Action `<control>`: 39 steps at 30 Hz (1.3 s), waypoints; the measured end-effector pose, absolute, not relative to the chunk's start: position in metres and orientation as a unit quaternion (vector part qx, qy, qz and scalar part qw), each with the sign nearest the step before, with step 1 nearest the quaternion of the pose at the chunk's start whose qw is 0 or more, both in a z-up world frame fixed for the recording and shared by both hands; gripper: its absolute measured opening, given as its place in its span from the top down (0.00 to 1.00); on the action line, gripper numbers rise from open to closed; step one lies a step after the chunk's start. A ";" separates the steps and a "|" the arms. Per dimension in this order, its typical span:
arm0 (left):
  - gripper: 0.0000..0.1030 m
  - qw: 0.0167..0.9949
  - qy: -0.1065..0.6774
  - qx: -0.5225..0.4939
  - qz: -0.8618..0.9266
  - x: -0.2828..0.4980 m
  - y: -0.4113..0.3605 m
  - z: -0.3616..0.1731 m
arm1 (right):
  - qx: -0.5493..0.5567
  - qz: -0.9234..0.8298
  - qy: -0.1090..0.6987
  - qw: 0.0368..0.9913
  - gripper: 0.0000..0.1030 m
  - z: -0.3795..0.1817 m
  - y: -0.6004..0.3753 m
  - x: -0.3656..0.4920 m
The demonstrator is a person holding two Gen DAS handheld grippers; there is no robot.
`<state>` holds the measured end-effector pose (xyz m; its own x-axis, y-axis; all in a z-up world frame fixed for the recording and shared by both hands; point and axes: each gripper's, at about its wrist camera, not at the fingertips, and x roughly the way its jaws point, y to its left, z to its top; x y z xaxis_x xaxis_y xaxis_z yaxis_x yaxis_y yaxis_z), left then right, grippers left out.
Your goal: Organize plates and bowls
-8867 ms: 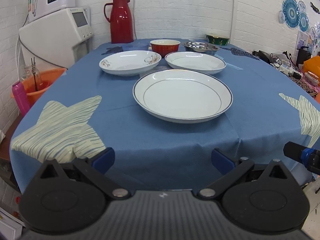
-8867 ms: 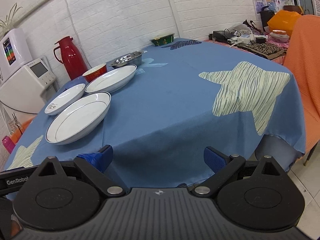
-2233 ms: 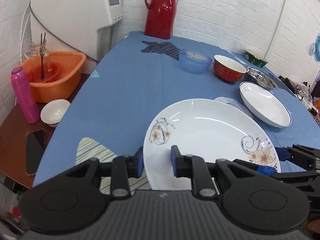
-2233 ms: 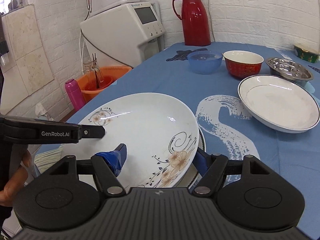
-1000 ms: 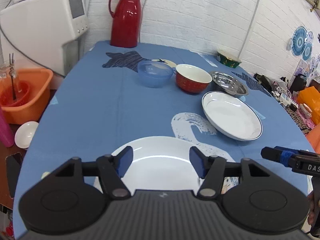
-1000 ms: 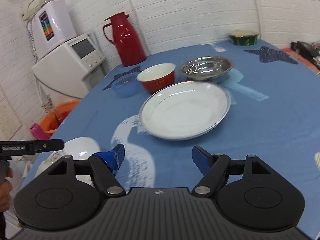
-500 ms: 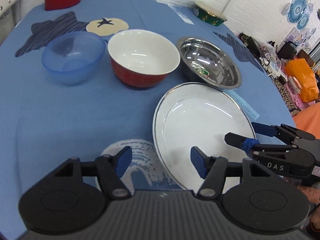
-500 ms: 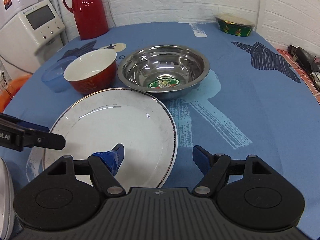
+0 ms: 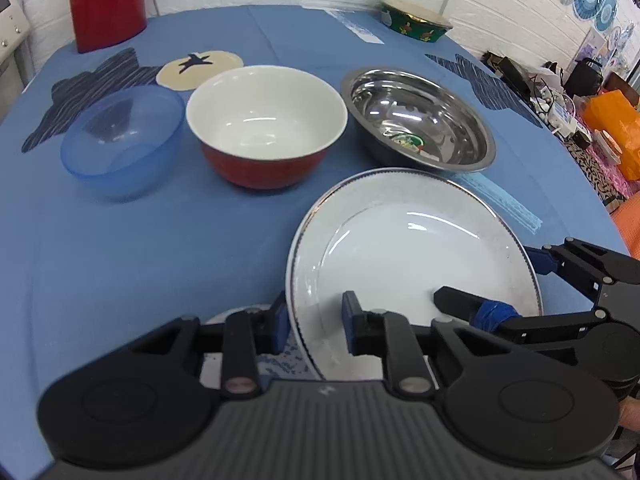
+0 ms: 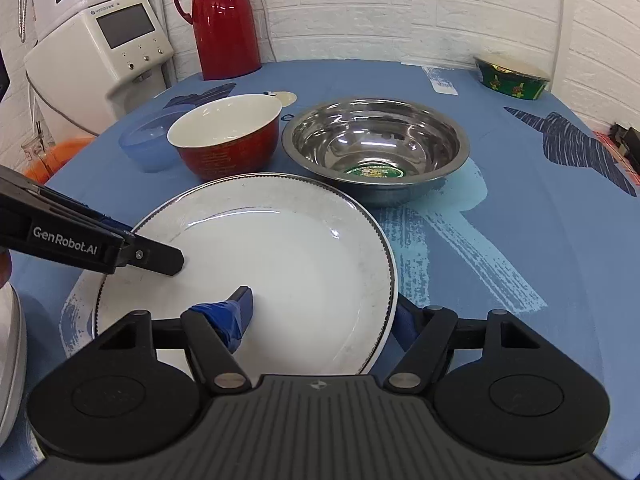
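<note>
A white plate [image 9: 412, 256] with a thin dark rim lies on the blue tablecloth [image 9: 160, 240], in front of the bowls. My left gripper [image 9: 314, 320] is shut on its near left rim, one finger over the plate and one outside. In the right wrist view that finger [image 10: 152, 256] rests on the plate [image 10: 288, 264]. My right gripper [image 10: 320, 314] is open and straddles the plate's right rim, with the taped finger inside and the other outside. A red bowl [image 9: 264, 128], a blue plastic bowl [image 9: 120, 144] and a steel bowl [image 9: 416, 120] stand behind.
A red thermos [image 10: 224, 20] and a green dish [image 10: 512, 74] stand at the far edge. A white appliance [image 10: 100, 52] is beyond the table on the left. The white edge of another plate [image 10: 10, 360] shows at the lower left. Clutter lies at the right [image 9: 560, 100].
Both grippers have moved in onto the white plate. The left jaws have narrowed from wide open and now grip its rim. The right jaws stay open around the opposite rim.
</note>
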<state>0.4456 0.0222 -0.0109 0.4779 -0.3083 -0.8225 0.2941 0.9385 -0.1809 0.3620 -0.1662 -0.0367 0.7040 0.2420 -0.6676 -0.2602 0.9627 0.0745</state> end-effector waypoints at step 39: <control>0.80 0.861 0.464 0.020 -0.205 0.379 0.027 -0.016 | 0.000 0.105 0.326 0.940 0.38 -0.049 -0.149 0.283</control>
